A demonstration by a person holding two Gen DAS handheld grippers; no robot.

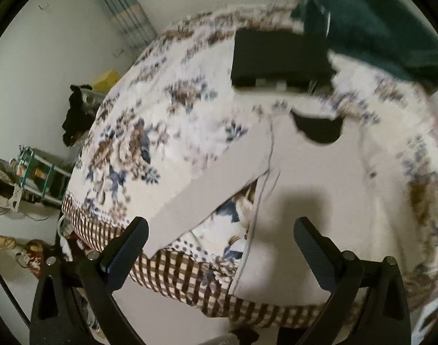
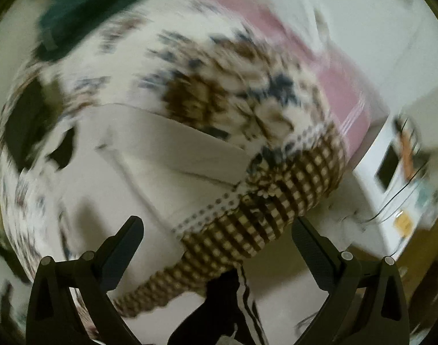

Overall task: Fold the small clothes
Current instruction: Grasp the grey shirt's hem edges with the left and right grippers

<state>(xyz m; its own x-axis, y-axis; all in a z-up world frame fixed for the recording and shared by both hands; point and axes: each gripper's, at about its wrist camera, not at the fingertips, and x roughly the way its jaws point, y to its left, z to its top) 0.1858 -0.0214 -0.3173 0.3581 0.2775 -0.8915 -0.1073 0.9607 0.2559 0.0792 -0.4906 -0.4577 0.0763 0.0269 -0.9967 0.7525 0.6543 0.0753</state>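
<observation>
We see a bed point(image 1: 127, 132) in floral, brown-checked covers, pale walls point(image 1: 46, 57), striped curtain point(image 1: 118, 8), green shelf rack point(image 1: 40, 175), white cabinet point(image 2: 391, 172), pale floor point(image 1: 161, 310)

the shirt point(image 1: 305, 172) lies spread on the bed point(image 1: 138, 149), its hem at the near edge, one sleeve point(image 1: 213, 178) stretched toward the near left corner. a folded garment point(image 1: 279, 57) and a blanket point(image 1: 391, 34) lie beyond its collar, toward the far edge.

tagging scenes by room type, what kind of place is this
Most likely a bedroom at home: a white shirt lies spread on a bed with a floral cover, a dark green garment sits further back, and household clutter stands beside the bed.
</observation>
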